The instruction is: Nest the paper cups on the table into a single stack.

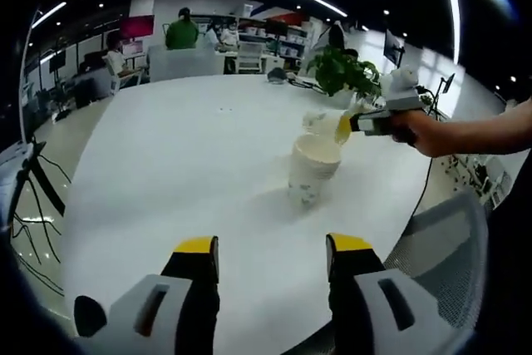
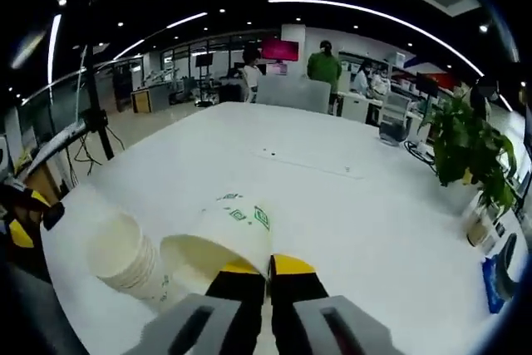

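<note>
Pinching the rim of a single paper cup, my right gripper has its yellow-tipped fingers drawn nearly together on the thin wall, with the cup tilted so its round open mouth faces back toward the camera. The cup is white, smooth and tapered, with small green printed marks on its side. Just beside it in the right gripper view, toward the desk's near edge, stands the stack of nested cups, its layered white rims showing as close rings.

My left gripper hangs low over the near edge of the desk with its fingers spread well apart and nothing between them; the tips are yellow, the bodies grey and blocky.

From the left gripper view I see the same stack upright on the broad, matte white, rounded desk, well in from its edges, toward the far right. The right gripper reaches in from the right, held by a person's hand, carrying the cup just above the stack's open top; I cannot tell whether they touch.

A leafy green potted plant sits near the far right edge.
</note>
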`<state>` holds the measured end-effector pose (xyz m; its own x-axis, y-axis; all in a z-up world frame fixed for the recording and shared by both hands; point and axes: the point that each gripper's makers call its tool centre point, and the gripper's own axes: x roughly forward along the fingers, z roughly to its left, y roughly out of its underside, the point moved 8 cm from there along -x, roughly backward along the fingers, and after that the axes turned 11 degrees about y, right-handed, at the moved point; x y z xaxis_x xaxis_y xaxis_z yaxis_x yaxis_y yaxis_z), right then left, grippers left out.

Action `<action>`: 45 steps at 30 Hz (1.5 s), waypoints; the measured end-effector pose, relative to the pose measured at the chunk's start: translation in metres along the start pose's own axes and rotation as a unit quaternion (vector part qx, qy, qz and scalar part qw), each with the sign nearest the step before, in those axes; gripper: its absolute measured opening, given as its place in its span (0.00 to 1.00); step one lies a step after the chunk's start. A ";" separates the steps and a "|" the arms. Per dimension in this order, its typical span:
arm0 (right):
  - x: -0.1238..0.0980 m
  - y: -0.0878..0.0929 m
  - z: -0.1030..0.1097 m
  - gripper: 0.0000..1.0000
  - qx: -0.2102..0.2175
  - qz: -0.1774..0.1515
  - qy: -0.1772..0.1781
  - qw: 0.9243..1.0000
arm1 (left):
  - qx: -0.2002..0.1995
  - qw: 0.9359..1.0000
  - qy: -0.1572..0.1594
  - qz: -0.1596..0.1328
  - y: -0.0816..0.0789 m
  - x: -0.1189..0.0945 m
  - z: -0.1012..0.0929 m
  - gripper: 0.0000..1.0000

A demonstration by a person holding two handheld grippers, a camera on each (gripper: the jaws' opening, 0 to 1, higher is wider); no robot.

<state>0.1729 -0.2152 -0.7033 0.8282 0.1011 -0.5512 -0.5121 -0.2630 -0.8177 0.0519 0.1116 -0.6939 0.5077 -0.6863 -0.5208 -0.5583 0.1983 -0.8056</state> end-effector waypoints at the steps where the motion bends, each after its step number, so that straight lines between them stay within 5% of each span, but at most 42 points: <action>1: -0.002 -0.002 0.001 0.00 -0.005 -0.002 -0.009 1.000 | 0.000 1.000 0.000 -0.002 -0.001 0.000 0.000 0.50; 11: -0.038 -0.041 0.011 0.00 -0.116 -0.027 -0.072 0.990 | 0.000 1.000 0.006 -0.013 -0.007 0.007 0.001 0.50; 18: -0.040 -0.046 0.020 0.00 -0.148 -0.036 -0.102 0.983 | 0.004 1.000 0.013 -0.015 -0.010 0.013 -0.005 0.50; 30: -0.055 -0.060 0.035 0.00 -0.172 -0.050 -0.132 0.975 | 0.004 1.000 0.013 -0.015 -0.011 0.011 -0.007 0.49; 45: -0.050 -0.060 0.070 0.00 -0.192 -0.011 -0.179 0.965 | 0.002 1.000 0.015 -0.018 -0.008 0.012 -0.010 0.49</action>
<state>0.1461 -0.1378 -0.6380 0.6708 0.4171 -0.6133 -0.3176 -0.5857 -0.7457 0.0557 0.0945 -0.6906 0.5072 -0.7142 -0.4825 -0.5368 0.1762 -0.8251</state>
